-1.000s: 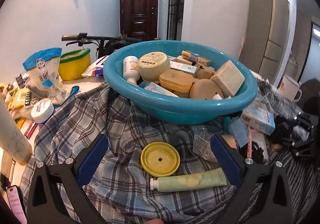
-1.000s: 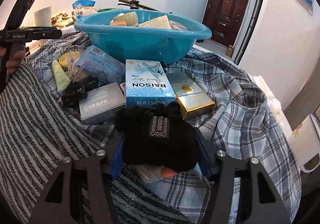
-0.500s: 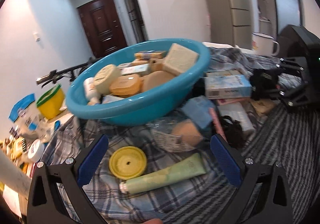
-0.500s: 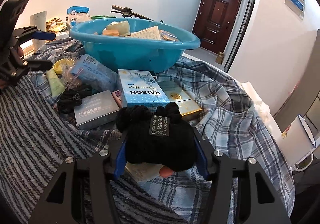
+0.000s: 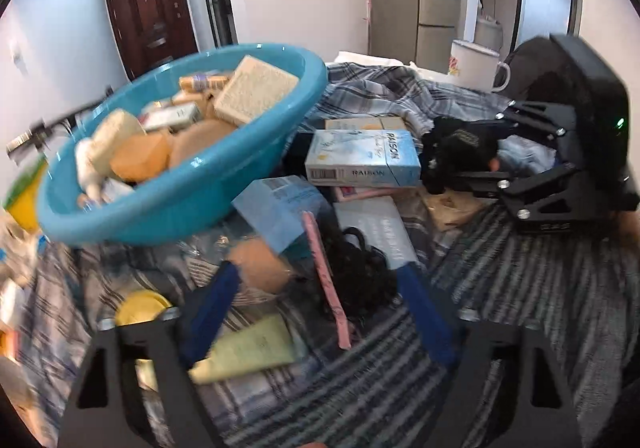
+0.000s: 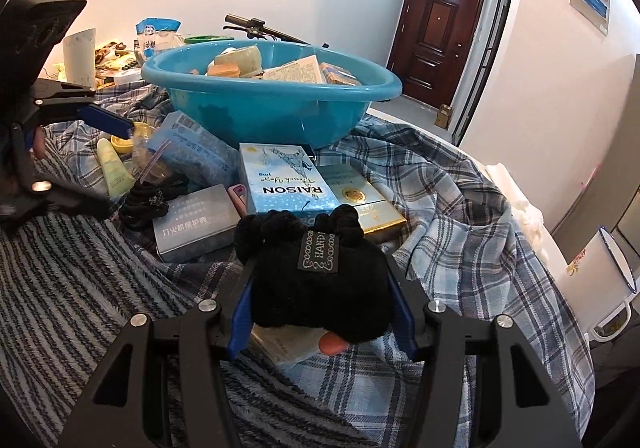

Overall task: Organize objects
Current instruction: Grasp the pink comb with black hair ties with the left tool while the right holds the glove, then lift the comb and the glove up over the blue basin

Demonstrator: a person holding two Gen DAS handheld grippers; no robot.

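Holding a black plush toy (image 6: 320,288) between its blue pads, our right gripper (image 6: 320,312) sits low over a plaid cloth (image 6: 460,215), the toy's woven label facing up and an orange tip showing under its near edge. Just beyond the toy lie a blue RAISON box (image 6: 284,179) and, touching its right side, a gold box (image 6: 364,195); a grey box (image 6: 192,224) lies to the left of the blue one, with a pink case (image 6: 237,192) peeking out between them. Farther back stands a teal basin (image 6: 272,103), heaped with soaps and small packets.

At the left edge of the right wrist view we see our left gripper (image 6: 100,159), its jaws closing over the clutter, and a fingertip behind its frame. From its own blurred view, the left gripper (image 5: 320,312) has no pad pressing on anything: between the blue fingers (image 5: 212,308) lie a pink stick (image 5: 324,280), a black hair tie (image 5: 360,268) and a peach round thing (image 5: 260,264) in a clear bag. A pale green tube (image 5: 248,348) lies nearer, partly under the left finger, and a yellow lid (image 5: 144,306) sits to its left. A light blue packet (image 5: 280,207) rests against the basin's near wall. We see a striped blanket (image 5: 540,288) covering the near right, and a white mug (image 5: 476,63) standing far right.
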